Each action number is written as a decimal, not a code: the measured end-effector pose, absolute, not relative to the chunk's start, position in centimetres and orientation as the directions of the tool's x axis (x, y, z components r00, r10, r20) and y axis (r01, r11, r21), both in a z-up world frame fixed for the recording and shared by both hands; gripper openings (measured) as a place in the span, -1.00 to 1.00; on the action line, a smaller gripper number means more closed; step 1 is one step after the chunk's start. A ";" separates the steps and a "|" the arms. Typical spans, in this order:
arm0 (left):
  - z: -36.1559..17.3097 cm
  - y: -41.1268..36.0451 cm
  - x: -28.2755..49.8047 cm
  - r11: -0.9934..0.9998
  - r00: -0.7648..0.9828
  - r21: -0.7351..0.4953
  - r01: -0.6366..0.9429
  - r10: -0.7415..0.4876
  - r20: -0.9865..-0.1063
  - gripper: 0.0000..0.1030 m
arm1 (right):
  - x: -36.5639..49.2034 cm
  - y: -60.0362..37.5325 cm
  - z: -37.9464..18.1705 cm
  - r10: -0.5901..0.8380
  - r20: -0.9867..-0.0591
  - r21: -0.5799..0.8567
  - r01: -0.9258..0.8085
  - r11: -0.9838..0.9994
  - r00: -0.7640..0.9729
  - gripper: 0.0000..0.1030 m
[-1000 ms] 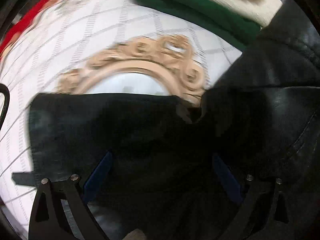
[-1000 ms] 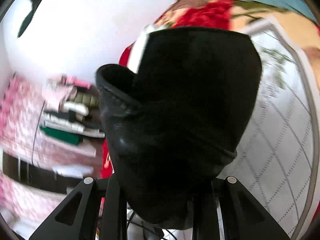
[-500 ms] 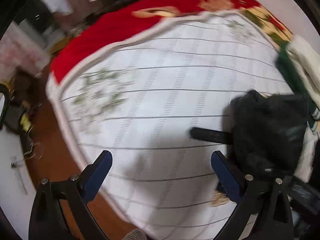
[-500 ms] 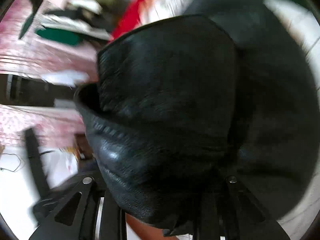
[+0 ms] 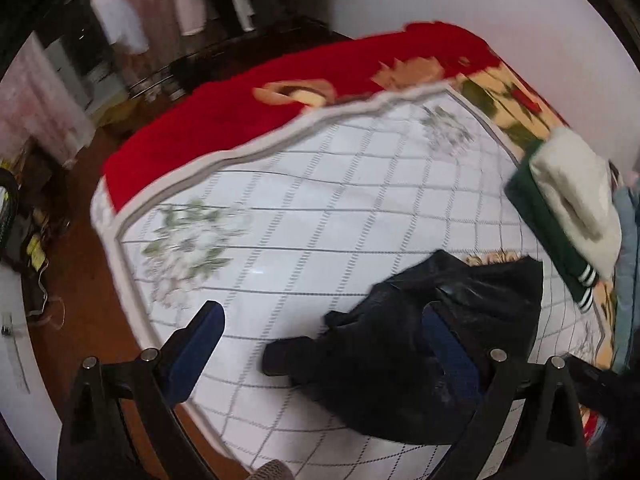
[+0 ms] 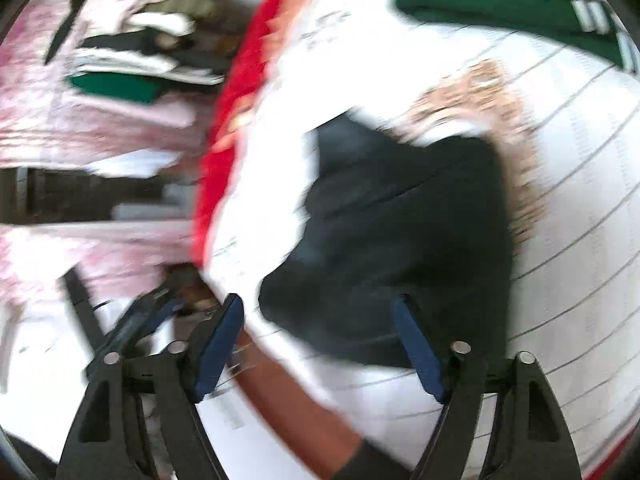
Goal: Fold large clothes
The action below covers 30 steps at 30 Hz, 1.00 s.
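A black leather jacket [image 5: 380, 368] lies bunched in a rough fold on the white quilted bedspread [image 5: 320, 200], near its right side. My left gripper [image 5: 322, 340] hangs open above the bed with nothing between its blue pads; the right pad only overlaps the jacket in the picture. In the blurred right wrist view the jacket [image 6: 400, 220] rests on the bedspread beyond my right gripper [image 6: 318, 344]. Its jaws are opening and the pads stand clear of the leather.
A folded green and cream stack [image 5: 568, 208] and blue jeans [image 5: 628, 260] sit at the bed's right edge. A red blanket [image 5: 240, 112] covers the far side. Brown floor [image 5: 80, 280] and hanging clothes [image 5: 160, 12] lie to the left. A person's forearm [image 6: 288, 404] crosses low in the right wrist view.
The left gripper came off the jacket, rose and swung left over the bedspread. The right gripper, earlier shut on the hanging jacket, has opened and the jacket now lies on the bed.
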State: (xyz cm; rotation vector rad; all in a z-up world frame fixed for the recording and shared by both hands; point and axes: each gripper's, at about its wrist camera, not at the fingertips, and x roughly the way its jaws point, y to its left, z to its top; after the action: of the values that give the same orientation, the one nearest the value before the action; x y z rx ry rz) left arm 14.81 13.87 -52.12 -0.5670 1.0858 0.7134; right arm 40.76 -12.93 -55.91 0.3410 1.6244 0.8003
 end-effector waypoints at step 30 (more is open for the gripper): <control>-67.3 15.2 29.4 0.766 0.147 -0.086 -0.637 0.011 -0.989 1.00 | 48.1 -9.0 -67.3 0.476 -0.825 0.539 -0.171 0.825 -0.305 -0.56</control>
State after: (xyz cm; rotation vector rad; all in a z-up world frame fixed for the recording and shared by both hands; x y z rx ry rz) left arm 29.38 15.21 -67.29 -0.5663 1.3572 0.5042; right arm 48.06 -9.02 -67.26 0.2351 1.7724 0.6502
